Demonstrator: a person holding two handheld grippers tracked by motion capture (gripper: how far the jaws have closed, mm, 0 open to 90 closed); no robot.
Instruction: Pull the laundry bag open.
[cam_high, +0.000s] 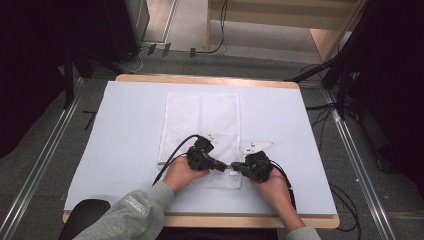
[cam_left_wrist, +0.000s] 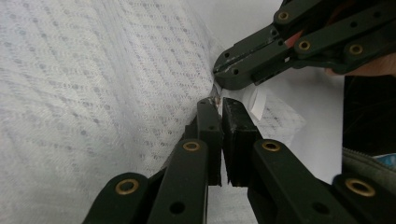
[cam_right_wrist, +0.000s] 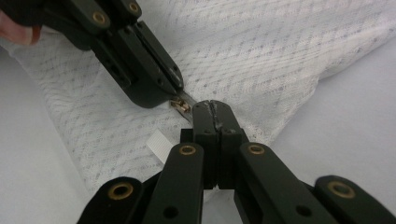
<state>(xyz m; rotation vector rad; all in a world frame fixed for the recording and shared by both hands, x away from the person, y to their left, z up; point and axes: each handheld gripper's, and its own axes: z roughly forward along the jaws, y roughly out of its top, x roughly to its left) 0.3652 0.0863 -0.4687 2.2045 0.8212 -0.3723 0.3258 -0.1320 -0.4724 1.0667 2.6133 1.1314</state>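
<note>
White, flat, rectangular mesh laundry bag (cam_high: 200, 130) lying along the middle of the pale blue surface (cam_high: 125, 140), with its zipped end nearest the person. The left gripper (cam_high: 225, 167) has its jaws closed on the small metal zipper pull (cam_right_wrist: 180, 105); the right gripper (cam_high: 237, 169), jaws fully closed, pinches the bag's fabric edge just beside that pull, the two tips almost touching. Judged from its open weave and soft folds, the bag is light, limp and likely to bunch or drag if pulled from one point alone. The pull is small, hard and probably slippery, so it should be taken squarely at the tab while the fabric close behind it is held taut. A white label (cam_right_wrist: 156, 140) lies nearby.
</note>
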